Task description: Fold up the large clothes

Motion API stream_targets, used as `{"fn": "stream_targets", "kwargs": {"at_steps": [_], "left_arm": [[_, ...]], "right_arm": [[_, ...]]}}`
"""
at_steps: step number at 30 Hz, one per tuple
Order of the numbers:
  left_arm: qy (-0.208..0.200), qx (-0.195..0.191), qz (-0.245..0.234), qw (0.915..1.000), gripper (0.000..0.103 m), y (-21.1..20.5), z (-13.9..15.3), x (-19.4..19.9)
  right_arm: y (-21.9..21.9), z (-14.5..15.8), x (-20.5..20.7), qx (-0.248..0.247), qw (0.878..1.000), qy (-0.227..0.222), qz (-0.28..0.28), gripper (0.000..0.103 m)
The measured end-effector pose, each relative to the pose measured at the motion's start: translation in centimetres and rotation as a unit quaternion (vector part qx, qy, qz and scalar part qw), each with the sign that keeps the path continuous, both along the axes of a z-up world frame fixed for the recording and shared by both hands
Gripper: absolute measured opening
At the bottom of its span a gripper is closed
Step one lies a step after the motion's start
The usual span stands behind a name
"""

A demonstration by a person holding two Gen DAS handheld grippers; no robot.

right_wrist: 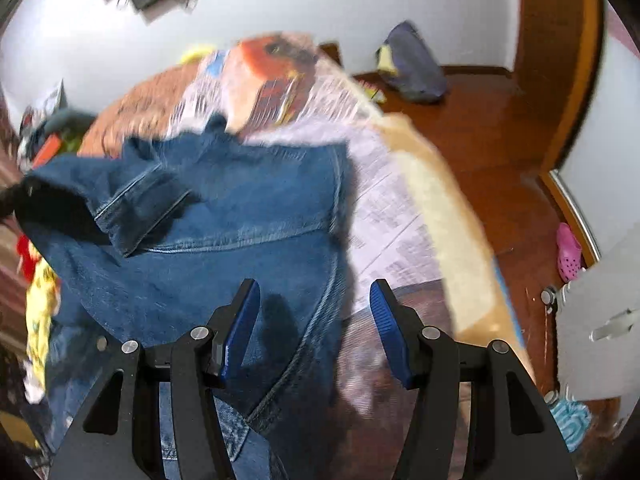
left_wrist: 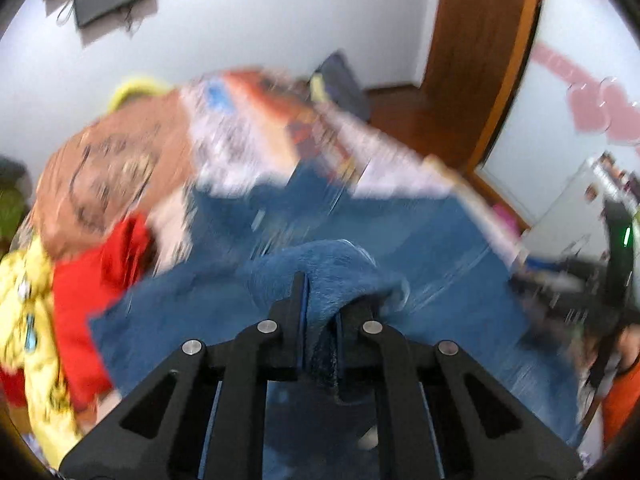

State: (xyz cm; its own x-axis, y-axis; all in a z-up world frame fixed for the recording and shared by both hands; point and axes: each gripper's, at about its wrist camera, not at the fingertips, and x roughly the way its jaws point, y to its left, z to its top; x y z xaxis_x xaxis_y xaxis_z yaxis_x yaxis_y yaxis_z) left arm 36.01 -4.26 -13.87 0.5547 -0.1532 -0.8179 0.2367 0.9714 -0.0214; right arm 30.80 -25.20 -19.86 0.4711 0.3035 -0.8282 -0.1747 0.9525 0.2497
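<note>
A blue denim jacket [right_wrist: 240, 216] lies spread on a bed with a patterned cover [right_wrist: 384, 208]. One sleeve with its cuff [right_wrist: 144, 208] lies folded across the jacket's left side. My left gripper [left_wrist: 320, 300] is shut on a bunched fold of the denim jacket [left_wrist: 328, 268] and holds it lifted above the rest of the garment. My right gripper [right_wrist: 314, 308] is open and empty, hovering over the jacket's right edge near the bed's front. Both views are motion-blurred.
Red [left_wrist: 92, 292] and yellow [left_wrist: 36, 320] clothes and a brown patterned cloth [left_wrist: 112, 176] lie to the left on the bed. A wooden floor [right_wrist: 480, 128] with a dark bag [right_wrist: 412, 64] and a pink shoe [right_wrist: 568, 252] lies to the right.
</note>
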Motion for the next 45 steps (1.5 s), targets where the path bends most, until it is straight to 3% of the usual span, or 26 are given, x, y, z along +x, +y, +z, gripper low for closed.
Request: {"fn": "stream_targets", "kwargs": {"at_steps": [4,6,8,14,18,20,28,32,35,40,42,45], "left_arm": [[0.06,0.004,0.005,0.9982,0.022,2.8,-5.2,-2.4],[0.065,0.009,0.01,0.9978,0.04,3.4,-6.7,-3.5],[0.067,0.028,0.017,0.9972,0.052,3.6,-7.9,-4.4],[0.037,0.102,-0.015,0.994,0.056,1.7,-7.7,-5.2],[-0.008,0.144,-0.047,0.9885,0.069,-0.7,-6.0,-5.2],[-0.019,0.16,-0.064,0.9849,0.069,-1.8,-5.7,-4.6],[0.001,0.219,-0.14,0.9656,0.067,-6.4,-8.5,-2.3],[0.012,0.182,-0.142,0.9729,0.033,-6.8,-8.2,-1.5],[0.007,0.135,-0.119,0.9836,0.022,-6.0,-6.6,-1.0],[-0.011,0.03,-0.059,0.9977,0.018,-1.9,-2.1,-1.3],[-0.018,-0.028,-0.031,0.999,0.018,1.1,-0.1,-1.8],[-0.025,-0.073,0.006,0.997,0.018,5.0,1.4,-2.5]], "right_arm": [[0.9,-1.6,-0.1,-0.017,1.0,0.021,0.011,0.054],[0.4,-1.6,-0.3,-0.007,1.0,0.025,0.003,0.062],[-0.4,-1.9,-0.5,0.004,0.999,0.037,-0.008,0.063],[-0.1,-1.5,-1.2,-0.022,0.999,0.041,-0.011,0.063],[0.4,-0.6,-1.5,-0.038,0.999,0.027,-0.007,0.063],[0.6,0.0,-1.7,-0.031,0.999,0.021,-0.005,0.063],[1.6,0.5,-1.8,-0.011,1.0,0.016,0.004,0.063],[2.0,0.3,-1.9,-0.016,1.0,0.018,0.008,0.063],[2.3,0.0,-1.8,-0.023,0.999,0.021,0.008,0.063],[2.5,0.4,-1.8,-0.03,0.999,0.014,0.009,0.063],[2.6,0.4,-1.8,-0.032,0.999,0.013,0.01,0.063],[2.9,0.1,-1.5,-0.036,0.999,0.019,0.011,0.063]]}}
